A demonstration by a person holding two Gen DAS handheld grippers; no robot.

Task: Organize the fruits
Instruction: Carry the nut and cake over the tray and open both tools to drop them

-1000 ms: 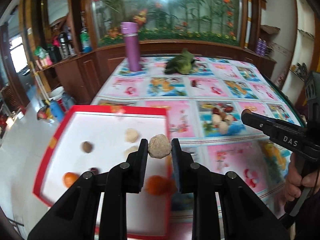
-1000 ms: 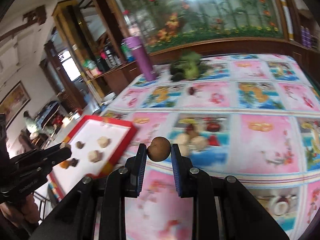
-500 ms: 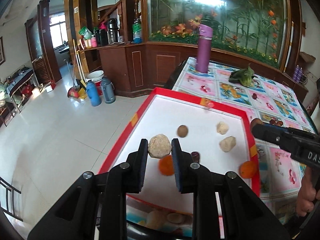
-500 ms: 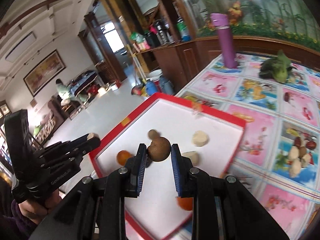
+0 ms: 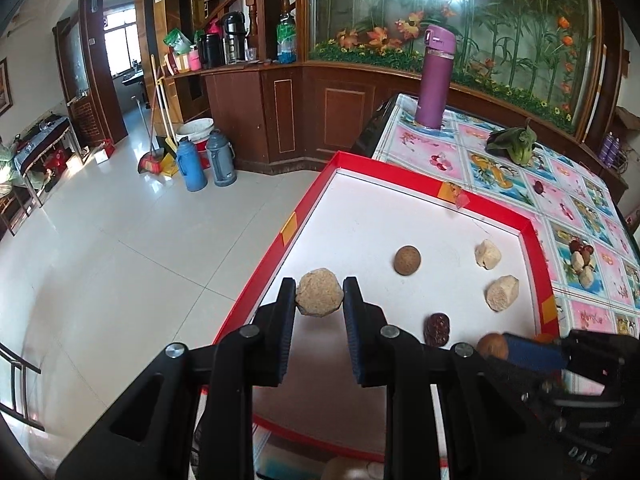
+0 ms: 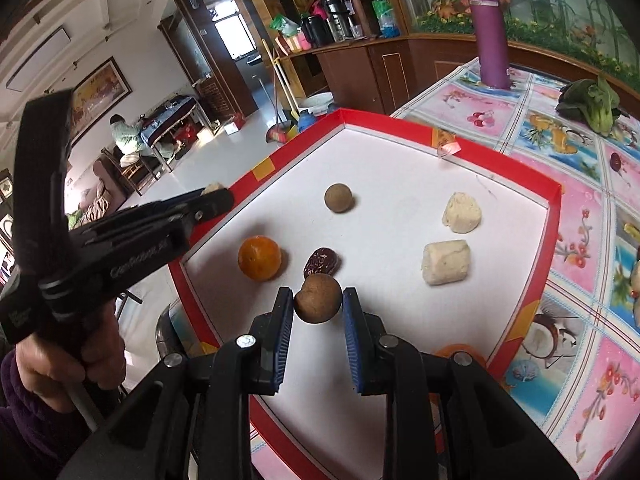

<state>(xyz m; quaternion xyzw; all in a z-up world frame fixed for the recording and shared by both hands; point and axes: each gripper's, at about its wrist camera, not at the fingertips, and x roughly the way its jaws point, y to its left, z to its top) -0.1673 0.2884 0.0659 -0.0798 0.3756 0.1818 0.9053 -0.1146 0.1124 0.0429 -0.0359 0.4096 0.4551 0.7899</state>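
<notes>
My left gripper (image 5: 319,297) is shut on a rough beige lump (image 5: 319,298), held over the left rim of the red-edged white tray (image 5: 400,170). My right gripper (image 6: 318,300) is shut on a round brown fruit (image 6: 319,298) above the tray's (image 6: 448,133) near part. On the tray lie another brown fruit (image 6: 338,198), an orange (image 6: 259,257), a dark red date (image 6: 322,261) and two pale chunks (image 6: 461,213) (image 6: 446,261). In the right wrist view the left gripper (image 6: 216,194) shows at the tray's left edge, held by a hand (image 6: 64,364).
The tray overhangs the table's left end above a tiled floor (image 5: 120,248). A purple bottle (image 5: 435,80) and leafy greens (image 5: 514,146) stand at the far end of the patterned tablecloth (image 5: 568,184). A small pile of fruits (image 5: 581,258) lies right of the tray.
Both grippers have swung left from over the tablecloth to over the tray, each still holding its piece. The right gripper has dropped closer to the tray's near part.
</notes>
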